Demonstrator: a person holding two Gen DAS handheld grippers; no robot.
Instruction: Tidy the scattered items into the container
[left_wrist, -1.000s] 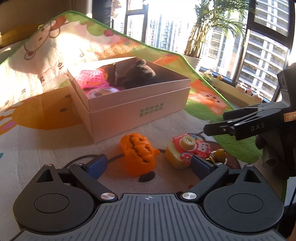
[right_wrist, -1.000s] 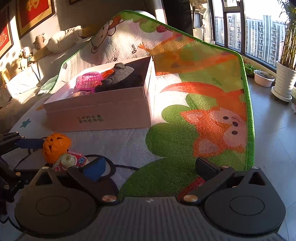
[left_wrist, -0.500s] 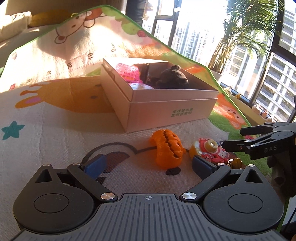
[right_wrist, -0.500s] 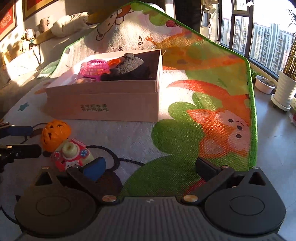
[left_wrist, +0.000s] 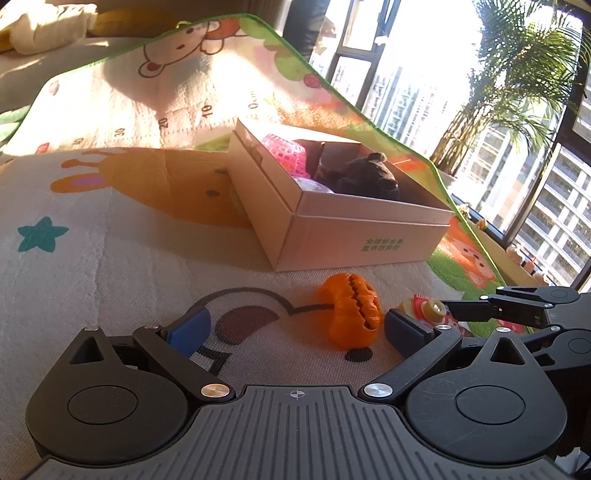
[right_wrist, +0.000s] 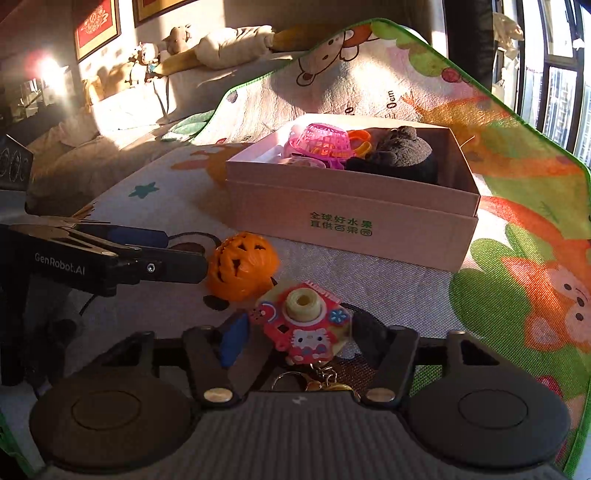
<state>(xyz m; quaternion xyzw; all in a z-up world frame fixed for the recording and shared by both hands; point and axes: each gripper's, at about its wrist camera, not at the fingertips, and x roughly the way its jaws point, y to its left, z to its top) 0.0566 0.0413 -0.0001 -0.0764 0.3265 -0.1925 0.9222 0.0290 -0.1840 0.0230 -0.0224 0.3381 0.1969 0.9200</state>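
**Two hand-held grippers close in on the last toys beside the box**

The right hand-held gripper is closing, and the red toy camera sits between its jaws. The blue pad on one side stands just beside the toy's edge, and the dark finger on the other side is near its far edge; whether either one presses on it yet cannot be told. A keyring with a small gold charm trails from the toy toward the gripper's body.

The left hand-held gripper is wide open with nothing held. The orange pumpkin toy lies on the play mat between its jaws, close to the dark finger and well clear of the blue pad. In the right wrist view that gripper reaches in from the side, its tip just beside the pumpkin.

The pumpkin and the toy camera lie side by side on the mat, near each other, in front of the cardboard box. The box stands open beyond them and holds a pink basket, a dark plush toy and some orange rings.

Past the mat are a window and a potted palm.
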